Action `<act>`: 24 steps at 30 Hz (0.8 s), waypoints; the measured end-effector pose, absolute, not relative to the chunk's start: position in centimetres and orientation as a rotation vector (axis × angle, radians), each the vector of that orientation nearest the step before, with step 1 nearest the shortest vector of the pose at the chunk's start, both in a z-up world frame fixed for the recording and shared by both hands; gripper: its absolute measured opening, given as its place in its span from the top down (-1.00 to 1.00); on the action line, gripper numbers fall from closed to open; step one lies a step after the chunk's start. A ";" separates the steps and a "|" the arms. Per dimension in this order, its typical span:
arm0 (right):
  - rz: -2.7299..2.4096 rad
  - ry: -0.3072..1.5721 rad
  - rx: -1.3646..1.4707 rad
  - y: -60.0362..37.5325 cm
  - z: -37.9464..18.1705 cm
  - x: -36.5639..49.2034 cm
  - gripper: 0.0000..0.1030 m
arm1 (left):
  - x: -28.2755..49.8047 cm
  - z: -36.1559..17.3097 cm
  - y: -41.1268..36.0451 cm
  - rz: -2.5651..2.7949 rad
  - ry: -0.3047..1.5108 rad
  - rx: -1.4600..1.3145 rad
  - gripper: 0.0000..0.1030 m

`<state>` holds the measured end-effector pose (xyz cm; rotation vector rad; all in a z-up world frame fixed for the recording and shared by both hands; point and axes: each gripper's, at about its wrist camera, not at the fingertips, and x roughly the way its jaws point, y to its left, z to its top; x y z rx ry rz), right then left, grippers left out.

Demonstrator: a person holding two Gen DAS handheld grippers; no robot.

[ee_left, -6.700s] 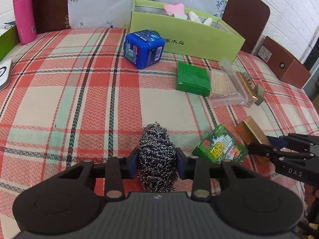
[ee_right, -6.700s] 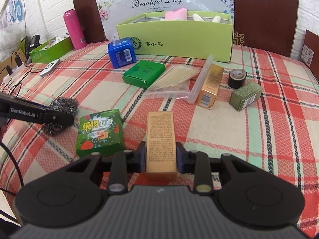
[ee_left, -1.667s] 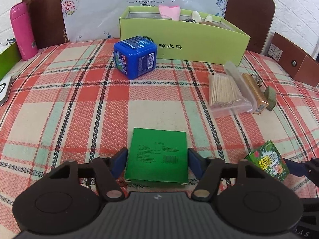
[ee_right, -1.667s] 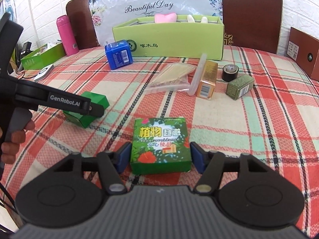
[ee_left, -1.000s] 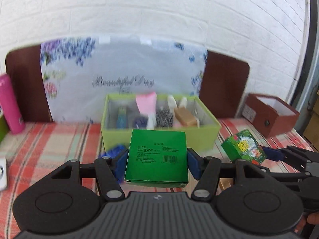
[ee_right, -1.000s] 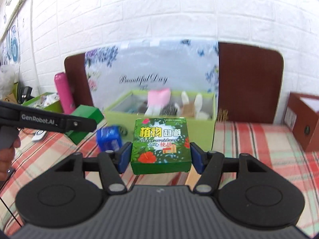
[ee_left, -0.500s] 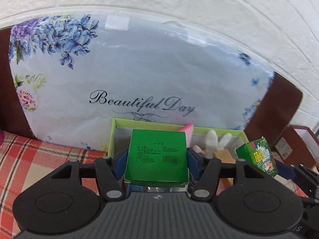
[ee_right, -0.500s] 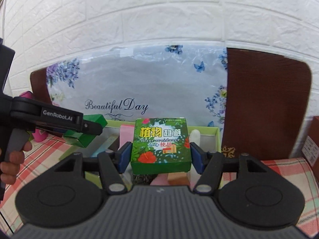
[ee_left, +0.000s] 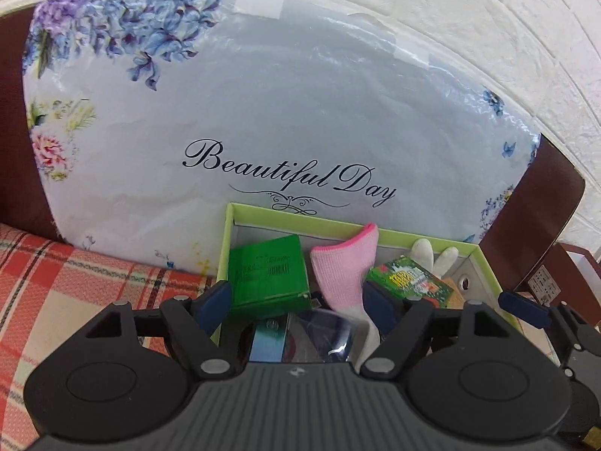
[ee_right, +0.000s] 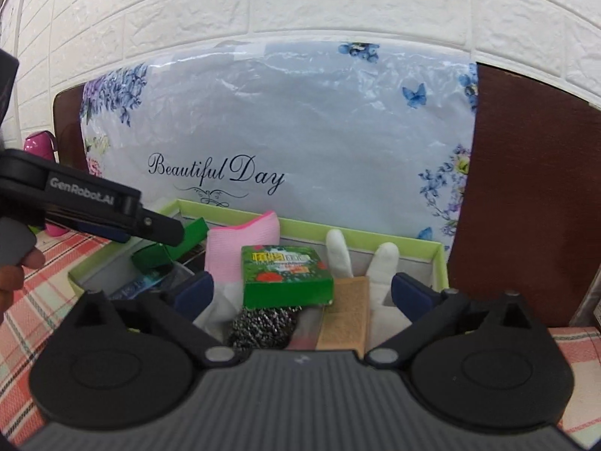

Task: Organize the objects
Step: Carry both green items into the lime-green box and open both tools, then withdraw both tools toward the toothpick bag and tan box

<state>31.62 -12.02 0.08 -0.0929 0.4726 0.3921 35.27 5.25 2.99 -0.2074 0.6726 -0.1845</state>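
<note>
Both grippers hover over the lime-green storage box [ee_left: 340,221] [ee_right: 379,233]. My left gripper [ee_left: 296,300] has its jaws opening. The plain green box [ee_left: 268,277] [ee_right: 188,236] tilts free between them at the box's left end, its left edge close to the left pad and clear of the right one. My right gripper [ee_right: 302,294] is also opening, its pads well clear of the floral green box [ee_right: 287,282] [ee_left: 409,282]. That box rests on a steel scourer [ee_right: 263,325] beside a golden carton [ee_right: 345,312].
A pink cloth [ee_left: 345,263] and a white glove [ee_right: 338,255] stand up inside the box. A flowered "Beautiful Day" plastic bag [ee_left: 285,120] and brown boards rise right behind it. Plaid cloth [ee_left: 75,282] lies at the left, a brown box [ee_left: 544,285] at the right.
Both pairs of jaws have spread. The plain green box and the floral box have left the pads and dropped into the lime-green box. Both views sit slightly closer over it.
</note>
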 end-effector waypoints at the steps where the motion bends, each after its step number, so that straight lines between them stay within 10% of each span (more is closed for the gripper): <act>1: 0.388 0.473 -0.081 -12.3 0.4 31.2 -1.00 | 34.7 3.3 5.1 -0.176 0.671 -0.199 -0.55; 24: 0.350 0.445 0.080 -19.6 2.4 12.5 -1.00 | 16.6 5.4 -0.4 -0.198 0.620 -0.076 -0.59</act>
